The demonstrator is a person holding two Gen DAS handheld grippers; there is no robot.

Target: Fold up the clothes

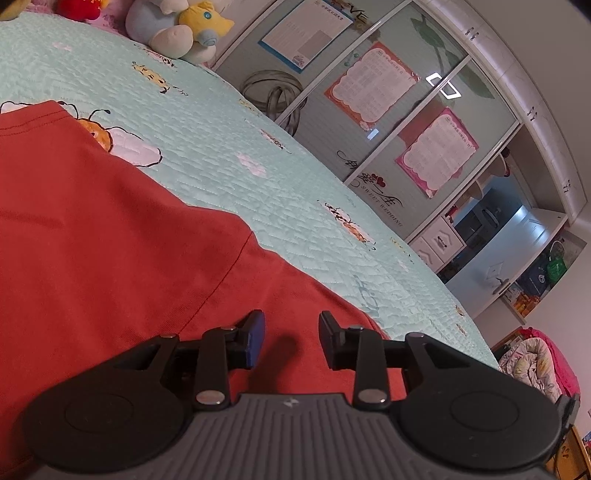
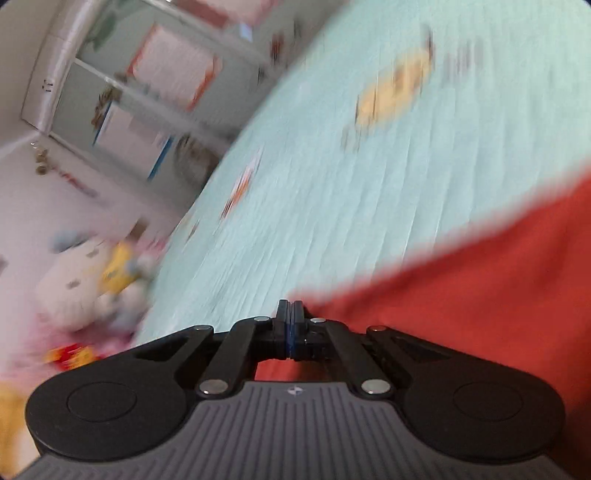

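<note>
red garment (image 1: 110,240) lies spread on the quilted bed (image 1: 258,166). left tool (image 1: 291,339) hovers over its near edge, jaws apart, nothing between them, likely readying a pinch. right tool (image 2: 291,325) sits at the garment's edge, jaws together; any cloth caught is unclear.

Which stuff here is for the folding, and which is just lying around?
For the folding:
red shirt
left claw, open above the shirt
right claw, shut at the shirt's edge

Just lying around:
plush toys
posters on the wardrobe
coiled hose
</note>
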